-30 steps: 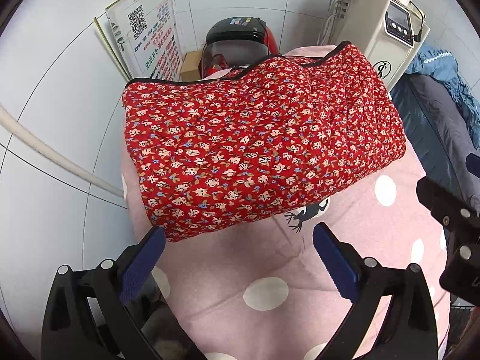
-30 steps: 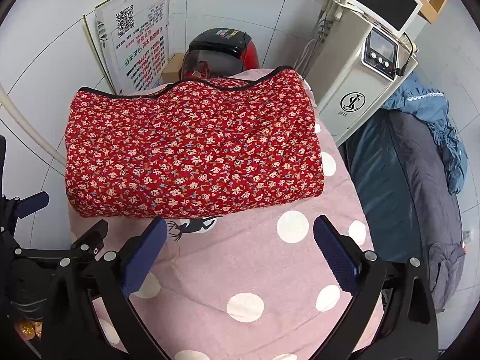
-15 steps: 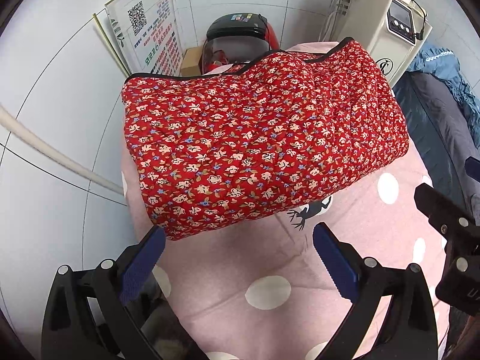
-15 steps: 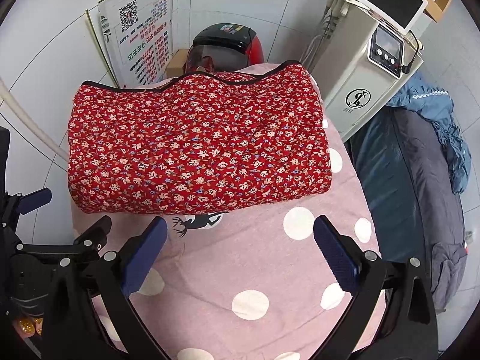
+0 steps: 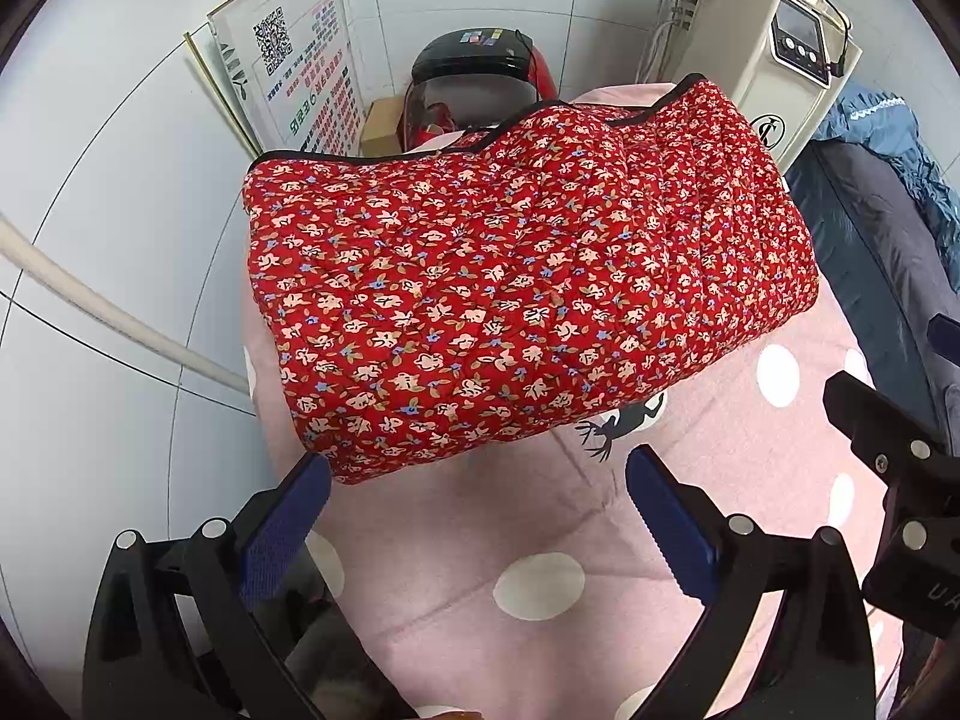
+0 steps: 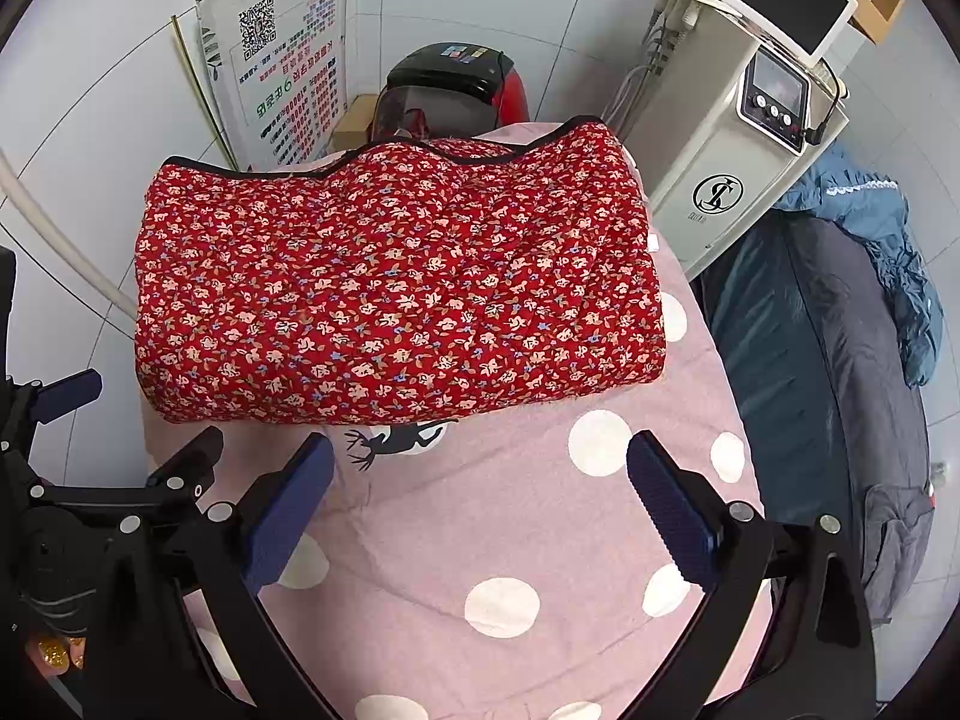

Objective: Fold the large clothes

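The folded garment [image 6: 396, 294] lies on the bed [image 6: 540, 516] — machine [image 6: 726, 162] right of it, poster [image 6: 282, 72] behind-left.

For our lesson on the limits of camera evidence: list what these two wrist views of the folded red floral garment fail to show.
- Red floral garment: underside and inner layers hidden by its own top fold, both views.
- Deer print: partly covered by the garment's near edge.
- Poster: small text unreadable.
- Black and red appliance: lower part hidden behind the garment.
- White machine: top cut off by the left view's edge.
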The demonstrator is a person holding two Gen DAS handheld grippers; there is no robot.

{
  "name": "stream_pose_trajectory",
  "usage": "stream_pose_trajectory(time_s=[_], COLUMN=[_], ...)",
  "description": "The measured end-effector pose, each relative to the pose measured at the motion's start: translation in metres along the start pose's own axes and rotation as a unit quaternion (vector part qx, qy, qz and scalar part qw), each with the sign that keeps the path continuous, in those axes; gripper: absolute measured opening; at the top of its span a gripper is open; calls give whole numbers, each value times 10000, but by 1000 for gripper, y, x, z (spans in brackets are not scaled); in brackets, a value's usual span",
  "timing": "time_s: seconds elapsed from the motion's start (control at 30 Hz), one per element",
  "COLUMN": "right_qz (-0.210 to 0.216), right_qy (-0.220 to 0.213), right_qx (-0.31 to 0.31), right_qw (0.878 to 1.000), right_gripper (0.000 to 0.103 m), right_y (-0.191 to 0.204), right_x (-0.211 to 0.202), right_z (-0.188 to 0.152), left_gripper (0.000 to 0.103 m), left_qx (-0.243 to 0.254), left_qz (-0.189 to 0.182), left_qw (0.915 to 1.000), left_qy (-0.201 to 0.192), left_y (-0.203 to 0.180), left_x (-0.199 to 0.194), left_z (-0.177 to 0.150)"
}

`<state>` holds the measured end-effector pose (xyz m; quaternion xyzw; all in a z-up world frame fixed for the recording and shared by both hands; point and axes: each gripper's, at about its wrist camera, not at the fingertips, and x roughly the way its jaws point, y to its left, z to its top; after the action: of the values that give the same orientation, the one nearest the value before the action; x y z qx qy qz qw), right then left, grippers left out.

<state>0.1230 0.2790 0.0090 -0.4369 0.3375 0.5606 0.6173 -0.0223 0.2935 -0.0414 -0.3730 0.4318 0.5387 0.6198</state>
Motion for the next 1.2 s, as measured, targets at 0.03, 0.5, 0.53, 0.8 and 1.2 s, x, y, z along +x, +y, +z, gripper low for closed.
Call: stream_pose_trajectory(time_s=[0.03,0.5,0.53,0.8,1.2], right_qz=[-6,0,1,-12,59], right_qy=[-4,-79,-73,-53,8], right_qx=[3,113,116,157,223], right_qw=[10000,9999,9999,9999,9997], right_gripper=[97,97,97,97,97], right_y=[0,-2,-2,-5,-6], right_x=[0,-2,-2,-1,2], right_z=[0,3,3,4,2], left_gripper=[97,97,97,97,97], left_qx=[3,58,61,95,80], left_qz=[4,186,200,335,346], left_qw=[10000,9998,9998,9994,9994], left_qy=[1,35,39,35,-7], left_y=[0,3,3,5,7], left_x=[0,4,5,5,5], left_z=[0,-1,-1,-2,-1])
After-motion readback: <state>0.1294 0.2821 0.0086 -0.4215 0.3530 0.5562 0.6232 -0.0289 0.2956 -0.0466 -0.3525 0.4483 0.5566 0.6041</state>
